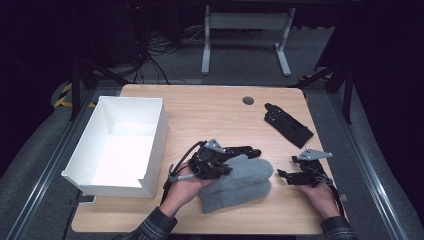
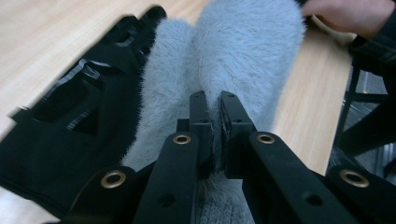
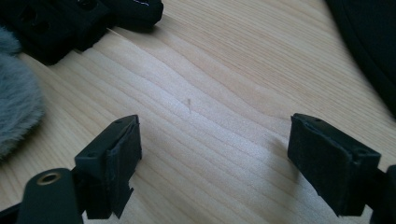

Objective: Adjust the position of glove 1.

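A person's left gripper had pinched shut on a pair of fluffy grey mittens lying near the table's middle. The right gripper hovered just right of them, jaws wide apart. The step looked like lifting; next likely meant carrying left to the white box. Black gloves lay far right, clear of that path.

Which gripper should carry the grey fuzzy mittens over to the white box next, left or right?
Left. The left gripper already has its jaws pinched on the grey fuzzy mittens and sits on the side of the white box. The right gripper hangs open over bare table, farther from the box.
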